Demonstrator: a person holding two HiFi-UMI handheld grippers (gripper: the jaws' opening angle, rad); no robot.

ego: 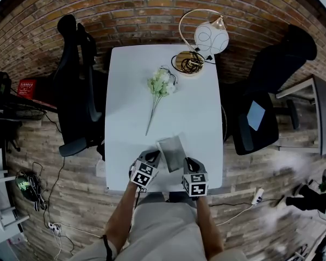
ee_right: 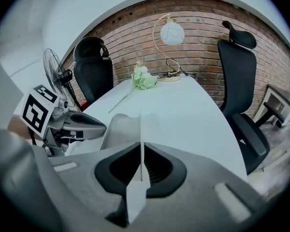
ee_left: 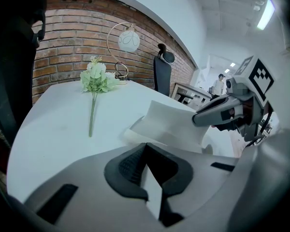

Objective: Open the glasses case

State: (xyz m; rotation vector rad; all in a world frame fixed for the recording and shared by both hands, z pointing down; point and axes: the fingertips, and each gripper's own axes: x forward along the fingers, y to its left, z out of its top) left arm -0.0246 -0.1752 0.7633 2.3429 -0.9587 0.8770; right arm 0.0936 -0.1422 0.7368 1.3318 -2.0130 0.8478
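While it fills the frame centre in the head view, white table point(ego: 195, 107) carries one grey glasses case point(ego: 171, 151) at lower centre, by the near edge. Left gripper point(ego: 154, 156): jaws clamped on the case's left edge. Right gripper point(ego: 188, 163): jaws pinched on its thin right flap.

Bright, even indoor light, soft shadows, strong fisheye bending and dark vignetted corners
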